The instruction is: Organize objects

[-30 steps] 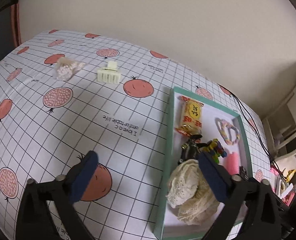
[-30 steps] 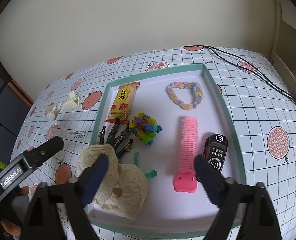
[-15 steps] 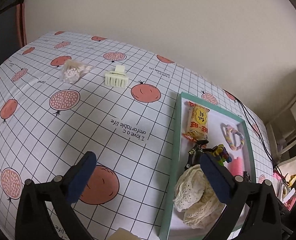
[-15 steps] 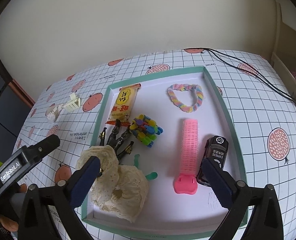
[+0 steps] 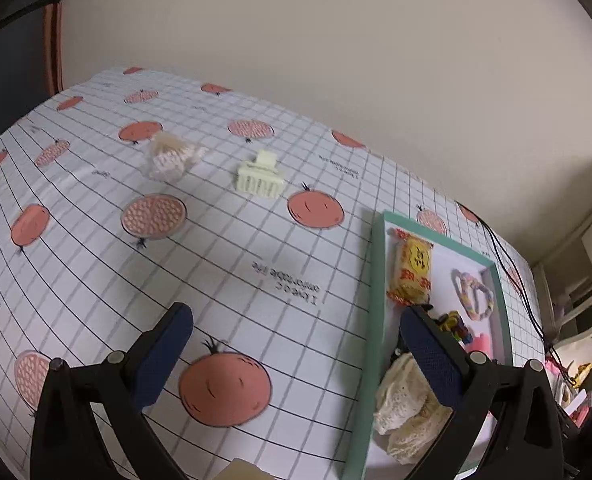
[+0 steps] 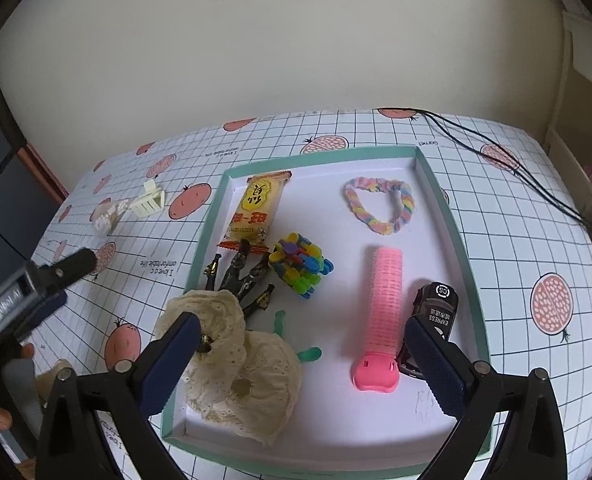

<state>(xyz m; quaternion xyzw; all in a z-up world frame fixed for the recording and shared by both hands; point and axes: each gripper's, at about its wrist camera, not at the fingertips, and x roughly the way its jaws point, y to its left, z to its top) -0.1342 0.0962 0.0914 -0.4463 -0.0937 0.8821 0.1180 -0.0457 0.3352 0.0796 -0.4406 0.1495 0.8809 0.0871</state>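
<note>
From the left wrist we count two things loose on the tablecloth: one cream hair claw and one little clear bag, near each other, well apart from the tray. Our left gripper hangs over the cloth, jaws wide, holding nothing.

Right wrist view: the tray holds one snack packet, one pastel scrunchie, one pink roller, one toy car, one lace scrunchie. Our right gripper hovers above it, spread wide, empty.
</note>
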